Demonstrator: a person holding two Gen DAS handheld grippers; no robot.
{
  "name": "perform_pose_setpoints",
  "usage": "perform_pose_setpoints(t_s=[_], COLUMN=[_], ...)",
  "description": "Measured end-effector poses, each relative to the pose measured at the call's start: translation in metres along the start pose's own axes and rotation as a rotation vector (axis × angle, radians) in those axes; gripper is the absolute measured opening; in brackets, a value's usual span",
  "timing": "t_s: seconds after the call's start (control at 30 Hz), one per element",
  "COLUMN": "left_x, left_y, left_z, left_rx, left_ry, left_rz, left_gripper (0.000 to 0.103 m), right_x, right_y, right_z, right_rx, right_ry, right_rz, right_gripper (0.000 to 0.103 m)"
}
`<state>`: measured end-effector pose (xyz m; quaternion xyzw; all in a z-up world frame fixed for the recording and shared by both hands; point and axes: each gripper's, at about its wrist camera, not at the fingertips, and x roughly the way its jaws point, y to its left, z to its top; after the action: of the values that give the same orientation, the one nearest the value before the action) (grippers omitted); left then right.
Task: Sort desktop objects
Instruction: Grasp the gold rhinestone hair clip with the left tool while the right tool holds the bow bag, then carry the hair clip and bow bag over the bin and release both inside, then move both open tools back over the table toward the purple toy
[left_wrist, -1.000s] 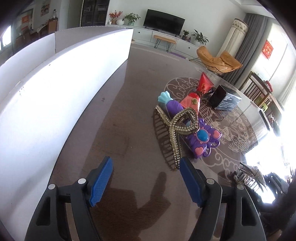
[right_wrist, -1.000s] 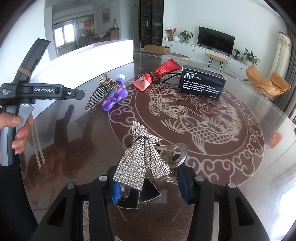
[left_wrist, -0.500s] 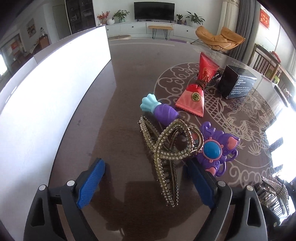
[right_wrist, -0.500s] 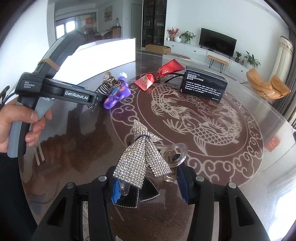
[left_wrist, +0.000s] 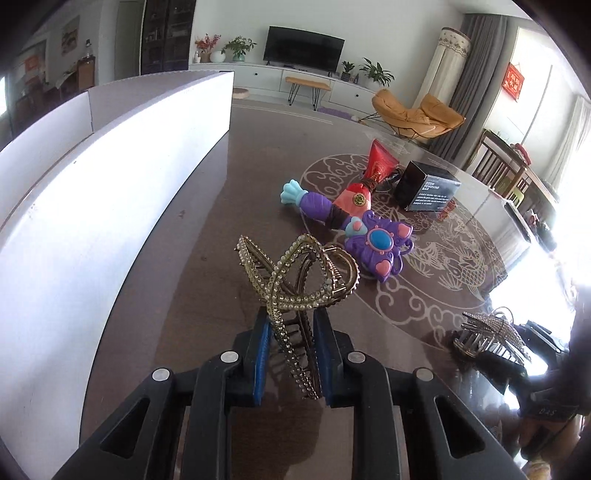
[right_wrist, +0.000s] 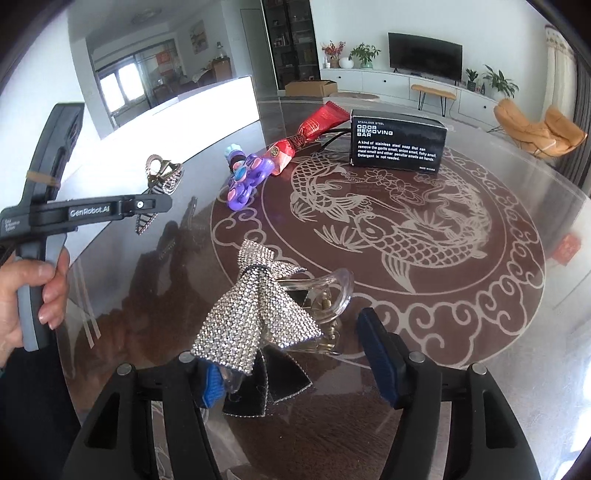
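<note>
My left gripper (left_wrist: 291, 354) is shut on a gold pearl-studded hair claw (left_wrist: 295, 280) and holds it above the table beside the white box (left_wrist: 110, 192). The claw also shows in the right wrist view (right_wrist: 159, 177). My right gripper (right_wrist: 295, 365) is open around a rhinestone bow hair claw (right_wrist: 258, 314), which rests on the glass table. The right pad stands apart from the clip; the left pad is hidden behind the bow. The bow claw also shows in the left wrist view (left_wrist: 491, 332).
A purple toy wand (left_wrist: 354, 225), a red tube (left_wrist: 365, 181) and a black box (left_wrist: 428, 186) lie on the round patterned table (right_wrist: 424, 240). The tall white box wall (right_wrist: 184, 110) runs along the left.
My left gripper has closed on the gold claw and lifted it off the table, away from the purple wand. My right gripper has opened wider around the bow claw.
</note>
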<state>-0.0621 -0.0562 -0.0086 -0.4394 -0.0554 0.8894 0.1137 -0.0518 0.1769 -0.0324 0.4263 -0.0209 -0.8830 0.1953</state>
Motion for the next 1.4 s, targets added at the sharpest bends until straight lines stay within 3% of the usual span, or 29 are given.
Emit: perform_pose_setpoints(t_s=[0.07,0.17,0.2,0.23,0.37,0.53,0.7,0.87,0.97,1.07,1.17,1.23,1.33,1.4], left_x=[-0.013,-0.029,-0.034,-0.038,-0.067,-0.111,-0.143,-0.139,-0.122,-0.098,-0.079,-0.078,-0.093,-0.105], left_y=[0.0,-0.007,-0.009,-0.01,0.003,0.045,0.117,0.195,0.229,0.25,0.256,0.253,0.24,0.221], left_z=[-0.005,-0.005,-0.005,-0.005,-0.008,0.005,0.028,0.044,0.049,0.049,0.044,0.039,0.034,0.03], left_rx=[-0.004,0.004,0.005,0.002,-0.031,-0.111,-0.2,-0.278,-0.326,-0.357,-0.368,-0.368,-0.367,-0.347], left_ry=[-0.02,-0.055,-0.062,-0.067,-0.108,-0.176,-0.214,-0.153,-0.094,0.006,0.096,0.085,0.003,-0.068], left_rz=[-0.014,-0.026,-0.029,-0.033,-0.039,-0.012,0.118,0.255,0.297,0.332,0.37,0.363,0.388,0.4], left_gripper=[0.022,0.022,0.022,0.022,0.022,0.022,0.022,0.022,0.022,0.023,0.025,0.03,0.069,0.074], right_x=[0.001,0.007,0.006,0.004,-0.007,-0.017,-0.012,0.015,0.049,0.091,0.132,0.147,0.134,0.114], right_y=[-0.003,0.005,0.007,0.009,0.019,0.055,0.127,0.225,0.278,0.312,0.328,0.329,0.315,0.3], right_z=[0.003,0.007,0.008,0.01,0.019,0.05,0.106,0.161,0.189,0.209,0.217,0.215,0.206,0.195], right_rx=[0.016,-0.029,-0.034,-0.037,-0.045,-0.102,-0.177,-0.253,-0.292,-0.298,-0.262,-0.23,-0.208,-0.209], right_ry=[-0.003,0.004,-0.011,-0.032,-0.065,-0.095,-0.152,-0.156,-0.114,-0.033,0.113,0.162,0.101,0.036], right_rz=[0.02,0.012,0.02,0.019,-0.001,0.032,0.147,0.302,0.329,0.318,0.298,0.297,0.321,0.323], right_gripper=[0.077,0.076,0.072,0.048,0.048,0.048,0.048,0.048,0.049,0.049,0.053,0.068,0.07,0.078])
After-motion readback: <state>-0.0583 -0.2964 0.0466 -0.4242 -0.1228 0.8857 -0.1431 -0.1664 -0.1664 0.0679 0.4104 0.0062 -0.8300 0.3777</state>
